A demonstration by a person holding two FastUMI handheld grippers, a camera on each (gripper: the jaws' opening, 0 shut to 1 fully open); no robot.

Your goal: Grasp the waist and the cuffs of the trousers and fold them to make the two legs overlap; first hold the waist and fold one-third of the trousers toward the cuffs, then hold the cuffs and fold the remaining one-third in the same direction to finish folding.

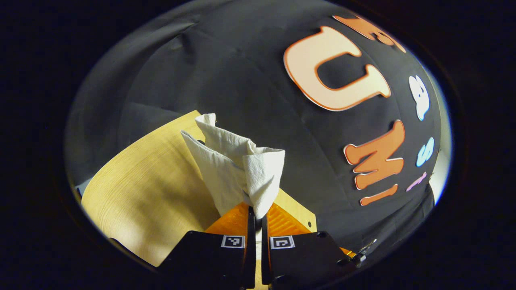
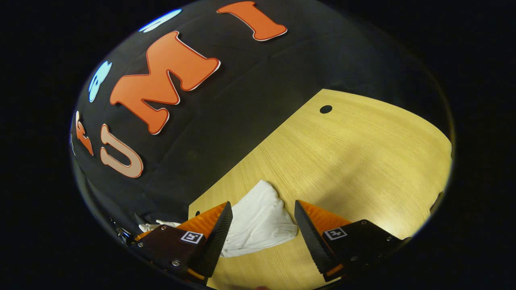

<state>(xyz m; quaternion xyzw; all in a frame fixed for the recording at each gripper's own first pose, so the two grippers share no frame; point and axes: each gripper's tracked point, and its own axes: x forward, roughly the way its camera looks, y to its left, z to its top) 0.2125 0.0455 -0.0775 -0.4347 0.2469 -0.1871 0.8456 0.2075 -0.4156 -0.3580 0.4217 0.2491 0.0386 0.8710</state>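
White trousers (image 1: 238, 165) rise in a bunched fold above the wooden table (image 1: 153, 189) in the left gripper view. My left gripper (image 1: 258, 211) is shut on that cloth, which sticks up between its fingers. In the right gripper view another part of the white trousers (image 2: 260, 223) lies flat on the table (image 2: 354, 161). My right gripper (image 2: 263, 213) is open, its fingers standing wide on either side of the cloth just above it, with nothing pressed between them.
The black booth wall (image 1: 250, 80) stands close behind the table's far edge. A small round hole (image 2: 325, 109) marks the tabletop near its far corner. Bare wood spreads to the right of the cloth in the right gripper view.
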